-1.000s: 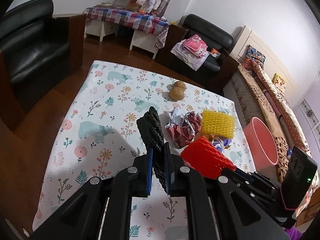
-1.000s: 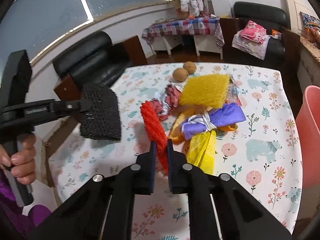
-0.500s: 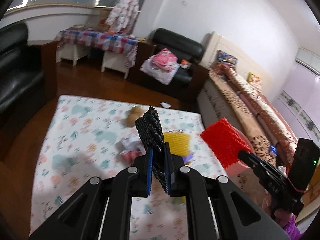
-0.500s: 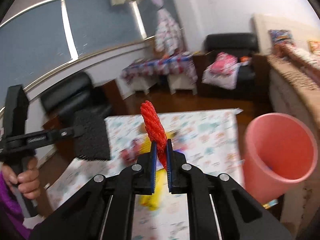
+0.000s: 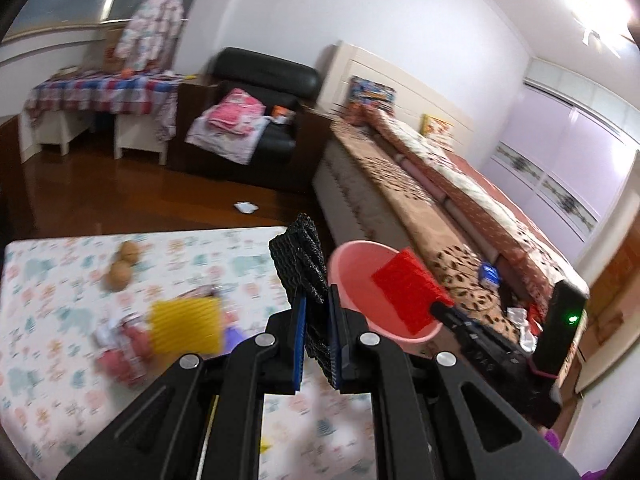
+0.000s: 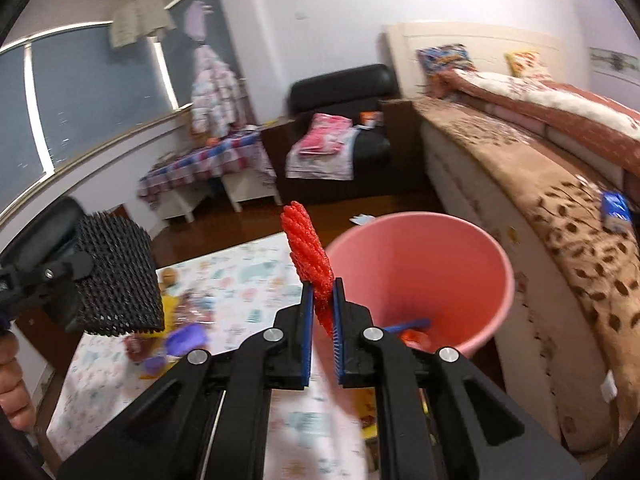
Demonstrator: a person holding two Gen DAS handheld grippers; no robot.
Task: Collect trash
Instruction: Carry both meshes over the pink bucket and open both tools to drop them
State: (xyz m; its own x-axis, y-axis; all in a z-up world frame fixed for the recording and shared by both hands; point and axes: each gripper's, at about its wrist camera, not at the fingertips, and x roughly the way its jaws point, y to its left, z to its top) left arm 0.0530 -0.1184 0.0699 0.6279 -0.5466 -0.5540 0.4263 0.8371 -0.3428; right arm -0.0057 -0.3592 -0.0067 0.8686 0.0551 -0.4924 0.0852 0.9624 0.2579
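Note:
My left gripper (image 5: pixel 317 320) is shut on a black foam net (image 5: pixel 302 268) and holds it in the air near the table's right edge. My right gripper (image 6: pixel 322 312) is shut on a red foam net (image 6: pixel 308 256) and holds it over the rim of the pink bin (image 6: pixel 460 272). In the left wrist view the red net (image 5: pixel 404 296) hangs over the bin's mouth (image 5: pixel 352 264). The black net also shows in the right wrist view (image 6: pixel 118 276). A yellow foam net (image 5: pixel 186 326), crumpled wrappers (image 5: pixel 120 344) and a purple bag (image 6: pixel 186 340) lie on the table.
The table has a floral cloth (image 5: pixel 60 280) with two walnuts (image 5: pixel 122 270) on it. The bin holds some trash (image 6: pixel 412 330). A bed (image 5: pixel 460 220) runs along the right. A black armchair (image 5: pixel 260 120) and a small checked table (image 5: pixel 100 92) stand at the back.
Both grippers have lifted off the table and swung right toward the pink bin with their nets. The red net now hangs over the bin's mouth.

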